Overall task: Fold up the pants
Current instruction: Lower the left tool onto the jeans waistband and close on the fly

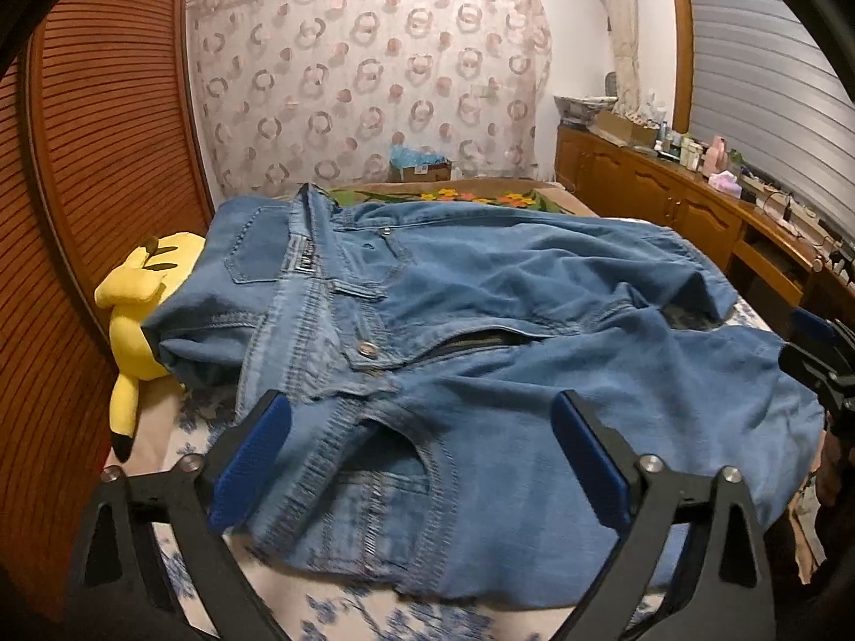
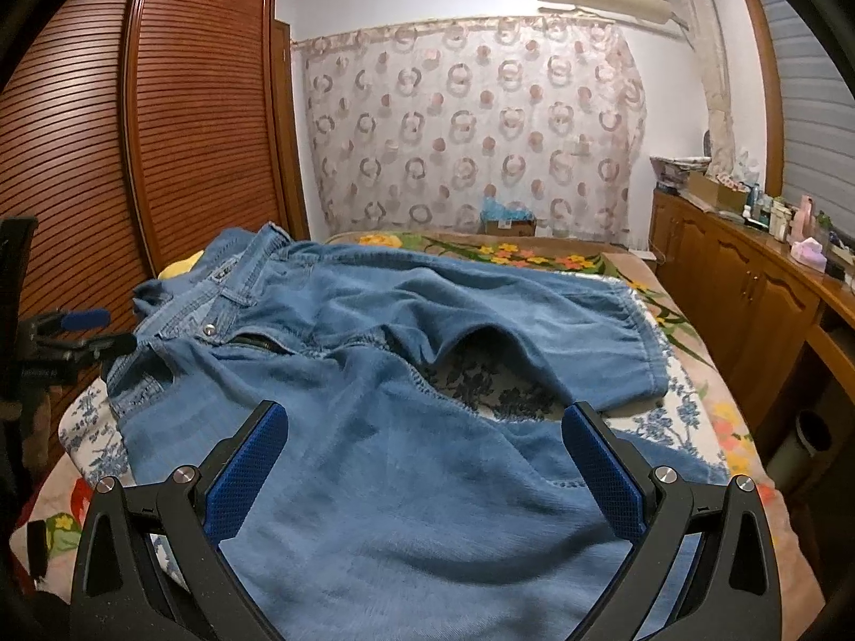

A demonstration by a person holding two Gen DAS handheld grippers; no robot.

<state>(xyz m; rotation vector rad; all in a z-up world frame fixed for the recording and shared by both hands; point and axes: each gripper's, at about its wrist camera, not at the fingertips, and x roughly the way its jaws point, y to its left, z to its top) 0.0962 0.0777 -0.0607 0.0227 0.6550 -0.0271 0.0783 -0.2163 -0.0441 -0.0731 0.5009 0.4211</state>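
Light blue denim pants (image 1: 481, 320) lie spread and rumpled across the bed, waistband to the left, legs to the right. My left gripper (image 1: 422, 411) is open just above the near waistband and front pocket, holding nothing. My right gripper (image 2: 427, 416) is open over the near leg of the pants (image 2: 406, 470), holding nothing. The right gripper also shows at the right edge of the left wrist view (image 1: 817, 358); the left gripper shows at the left edge of the right wrist view (image 2: 80, 336).
A yellow plush toy (image 1: 139, 310) lies under the waistband at the left by the brown slatted wardrobe (image 1: 107, 133). The bed (image 2: 689, 416) has a floral cover. A wooden cabinet (image 2: 748, 288) with bottles runs along the right. A patterned curtain (image 2: 470, 128) hangs behind.
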